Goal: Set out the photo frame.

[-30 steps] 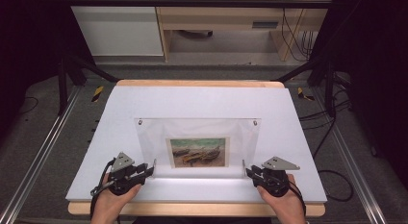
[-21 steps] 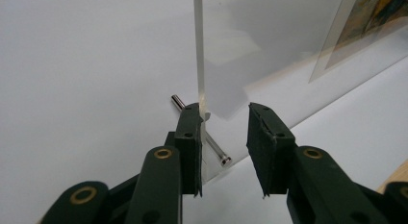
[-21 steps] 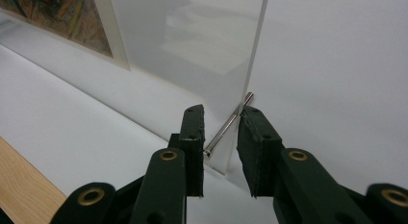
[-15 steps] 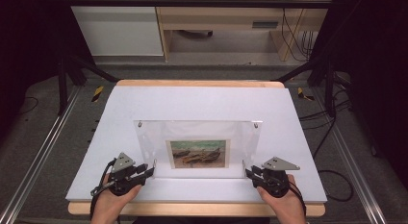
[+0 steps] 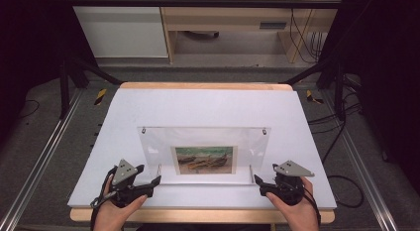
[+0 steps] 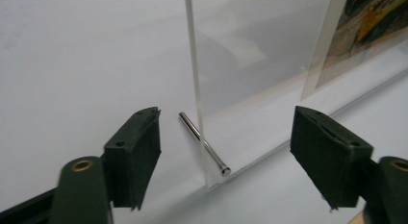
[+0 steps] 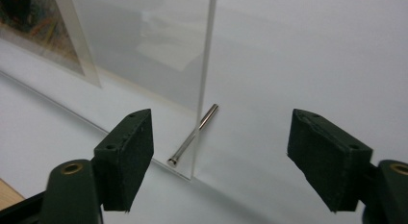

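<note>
Now: clear acrylic frame stands upright on white worktop, printed picture inside, long axis running tool to tool. Left tool at frame's left lower corner, right tool at right lower corner, each equally near. Both tools' jaws have just been opening; now wide, pads off panel. Panel edge rises between left jaws, metal pin at base. Right side likewise: edge, pin. Likely frame just set down; tools free to back away.

no legible text, labels, brands or numbers anywhere
</note>
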`<state>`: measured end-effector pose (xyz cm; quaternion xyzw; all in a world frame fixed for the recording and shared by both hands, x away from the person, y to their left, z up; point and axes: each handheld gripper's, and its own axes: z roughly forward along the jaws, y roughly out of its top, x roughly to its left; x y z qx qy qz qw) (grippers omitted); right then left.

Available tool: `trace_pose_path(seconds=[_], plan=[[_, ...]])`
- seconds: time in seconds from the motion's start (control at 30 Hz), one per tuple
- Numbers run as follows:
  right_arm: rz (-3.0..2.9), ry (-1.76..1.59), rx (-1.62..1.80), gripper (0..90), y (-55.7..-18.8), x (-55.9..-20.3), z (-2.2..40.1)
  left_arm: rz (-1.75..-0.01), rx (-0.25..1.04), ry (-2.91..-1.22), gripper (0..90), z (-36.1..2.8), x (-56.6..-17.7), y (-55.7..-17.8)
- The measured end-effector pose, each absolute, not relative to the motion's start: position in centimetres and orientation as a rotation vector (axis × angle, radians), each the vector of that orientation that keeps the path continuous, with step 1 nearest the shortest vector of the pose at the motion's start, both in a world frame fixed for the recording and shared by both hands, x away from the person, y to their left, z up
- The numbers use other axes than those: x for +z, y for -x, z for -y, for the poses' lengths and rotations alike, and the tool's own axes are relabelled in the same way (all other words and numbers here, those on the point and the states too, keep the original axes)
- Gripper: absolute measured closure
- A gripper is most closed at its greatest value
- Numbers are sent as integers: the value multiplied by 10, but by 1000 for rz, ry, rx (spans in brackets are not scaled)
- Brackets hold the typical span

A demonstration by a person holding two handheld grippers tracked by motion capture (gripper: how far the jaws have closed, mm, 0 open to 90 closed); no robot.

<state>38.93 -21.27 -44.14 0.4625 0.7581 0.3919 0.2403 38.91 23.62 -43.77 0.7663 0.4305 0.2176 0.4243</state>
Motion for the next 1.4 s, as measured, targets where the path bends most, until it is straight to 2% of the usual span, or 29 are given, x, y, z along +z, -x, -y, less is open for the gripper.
trace_pose_path(seconds=[0.13,0.43,0.7,1.07,1.2,1.4], plan=[[-2026,-1279,1064,184,-387,-438,223,-1093,557,-1879,185,-244,-433,-389],[-1949,-1325,1043,129,-390,-439,247,-1137,622,-1813,133,-265,-428,-393],[-1903,-1360,976,121,-403,-445,258,-1157,690,-1784,87,-281,-431,-402],[-1842,-1450,884,147,-438,-457,271,-1273,831,-1726,75,-313,-445,-434],[-1845,-1464,867,155,-452,-459,270,-1245,878,-1763,75,-310,-446,-446],[-1886,-1464,853,145,-461,-461,264,-1235,815,-1877,68,-295,-452,-452]])
